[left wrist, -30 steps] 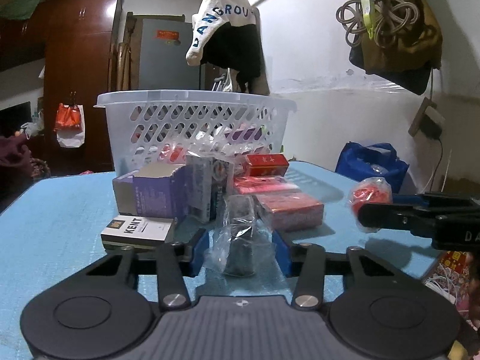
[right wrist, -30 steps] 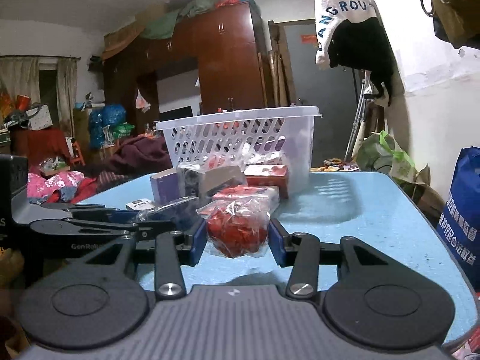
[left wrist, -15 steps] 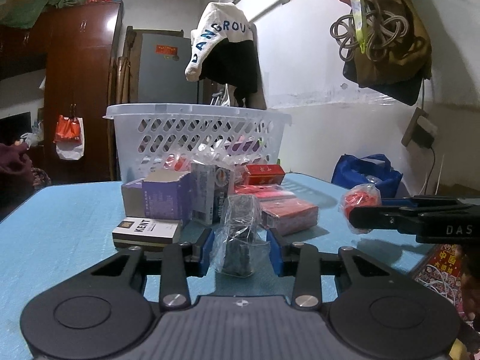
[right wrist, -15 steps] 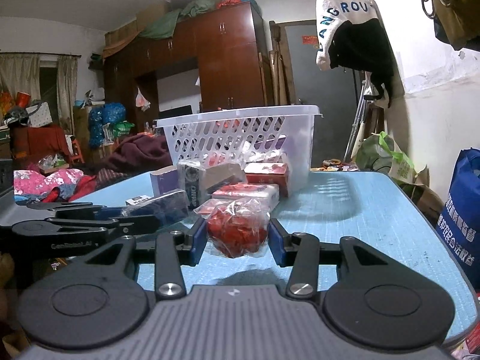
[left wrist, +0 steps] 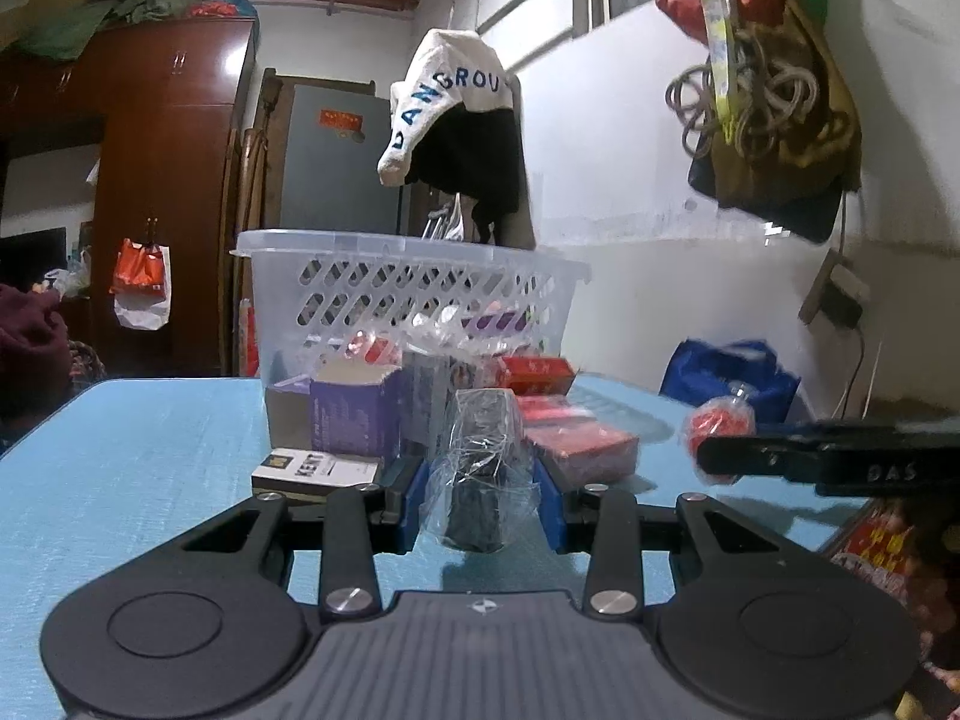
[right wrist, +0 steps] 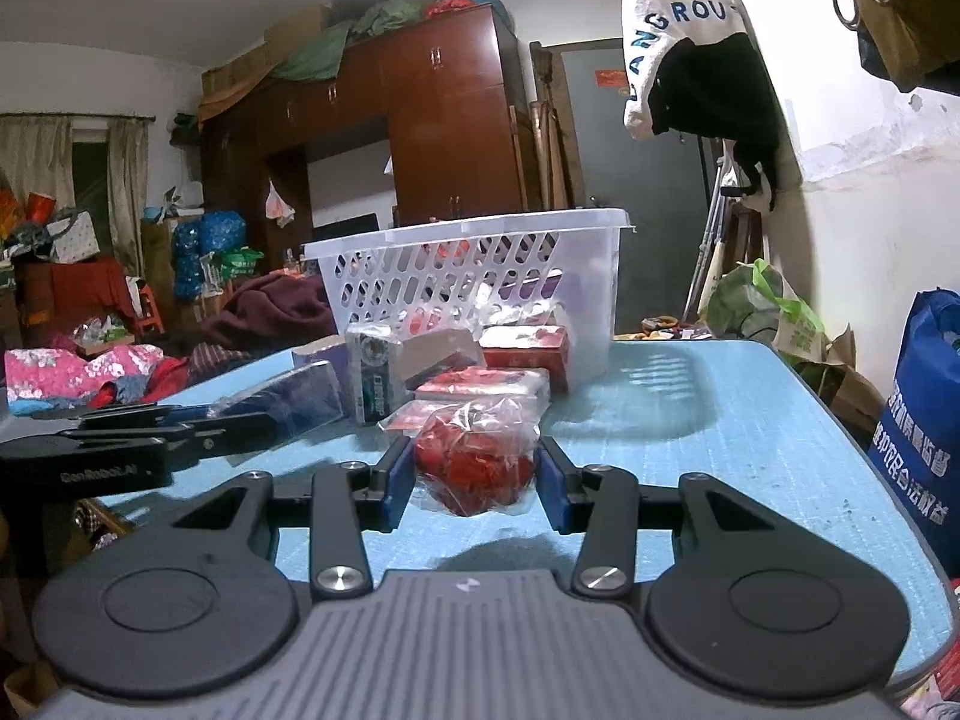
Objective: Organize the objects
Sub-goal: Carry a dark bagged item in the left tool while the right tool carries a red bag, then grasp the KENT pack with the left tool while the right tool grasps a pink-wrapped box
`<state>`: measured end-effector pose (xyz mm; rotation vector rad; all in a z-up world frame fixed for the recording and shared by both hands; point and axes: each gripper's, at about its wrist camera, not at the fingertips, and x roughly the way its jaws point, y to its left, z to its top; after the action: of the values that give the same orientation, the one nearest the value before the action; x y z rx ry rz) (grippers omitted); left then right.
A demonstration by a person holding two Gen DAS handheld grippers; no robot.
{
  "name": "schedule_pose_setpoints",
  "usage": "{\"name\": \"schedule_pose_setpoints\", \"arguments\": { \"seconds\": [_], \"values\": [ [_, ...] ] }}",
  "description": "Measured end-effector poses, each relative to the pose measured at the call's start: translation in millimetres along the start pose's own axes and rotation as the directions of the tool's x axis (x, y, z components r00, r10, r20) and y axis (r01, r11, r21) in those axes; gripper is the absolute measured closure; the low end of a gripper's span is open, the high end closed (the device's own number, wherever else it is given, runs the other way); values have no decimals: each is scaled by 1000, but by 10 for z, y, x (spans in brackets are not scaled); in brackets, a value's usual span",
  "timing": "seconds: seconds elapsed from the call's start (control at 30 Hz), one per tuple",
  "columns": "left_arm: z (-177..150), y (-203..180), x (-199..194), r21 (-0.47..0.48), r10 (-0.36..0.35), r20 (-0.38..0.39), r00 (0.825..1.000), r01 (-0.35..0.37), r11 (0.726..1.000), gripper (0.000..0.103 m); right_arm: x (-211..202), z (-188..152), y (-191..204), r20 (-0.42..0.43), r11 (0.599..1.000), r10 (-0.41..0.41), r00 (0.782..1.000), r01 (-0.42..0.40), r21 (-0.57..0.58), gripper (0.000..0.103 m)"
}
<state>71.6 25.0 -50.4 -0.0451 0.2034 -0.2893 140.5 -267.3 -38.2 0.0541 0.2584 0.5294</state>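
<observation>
While both grippers clamp wrapped items, blue table (right wrist: 720, 420) bears white basket (right wrist: 480, 276); cluttered room.

A dark thing in a clear crinkly wrap (left wrist: 483, 468) stands upright between two blue pads, low in the middle of the left view. A red thing in a clear bag (right wrist: 477, 456) sits the same way in the right view. Toward 12 o'clock from both, small boxes lie close together: a purple box (left wrist: 354, 414) standing up, a flat white KENT box (left wrist: 315, 471) at its 6 o'clock, and flat red boxes (left wrist: 579, 444). At 12 o'clock from the boxes stands a white basket (left wrist: 408, 294) full of holes, with more packs inside.
</observation>
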Motion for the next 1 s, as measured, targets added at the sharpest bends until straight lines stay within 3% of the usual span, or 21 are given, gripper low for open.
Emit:
{"name": "schedule_pose_setpoints", "arguments": {
  "seconds": [0.1,0.23,0.37,0.47,0.5,0.53,0.57,0.63,0.73,0.8,0.87,1.0],
  "values": [
    [151,73,-76,-25,-23,43,999,24,999,61,-20,167,7,48,1000,22,999,-23,5,56],
    [731,244,0,-43,-15,121,993,20,999,61,160,816,54,169,999,27,985,-20,-41,56],
    [1426,506,470,-100,30,104,994,-20,995,61,831,1497,-13,124,999,0,992,5,-42,56],
    [1694,645,909,-117,80,37,996,-75,990,60,1328,1684,-33,49,998,-30,998,33,-55,56],
    [1727,689,1031,-133,86,20,996,-82,988,59,1460,1691,-41,12,998,-16,1000,16,-54,54],
    [1746,719,1154,-139,98,-3,995,-97,985,51,1535,1689,-44,-9,999,-18,1000,17,-51,45],
    [1748,735,1266,-142,106,-36,994,-110,984,36,1579,1683,-29,-16,998,-37,999,36,-54,36],
    [1710,742,1379,-141,113,-91,989,-125,982,29,1452,1632,4,22,996,-77,997,78,-53,0],
    [1577,701,1126,-101,103,-66,992,-109,989,28,999,1436,-11,76,999,-37,996,36,14,0],
    [1425,654,852,-75,119,-60,991,-124,989,19,770,1187,-46,58,998,-36,998,32,60,0],
    [1205,633,594,-57,126,-70,990,-130,990,9,693,937,-67,-12,998,-10,1000,11,59,0],
    [770,639,493,-39,151,-221,964,-163,986,9,785,518,10,-190,999,28,981,-23,28,0]
  ]
}}
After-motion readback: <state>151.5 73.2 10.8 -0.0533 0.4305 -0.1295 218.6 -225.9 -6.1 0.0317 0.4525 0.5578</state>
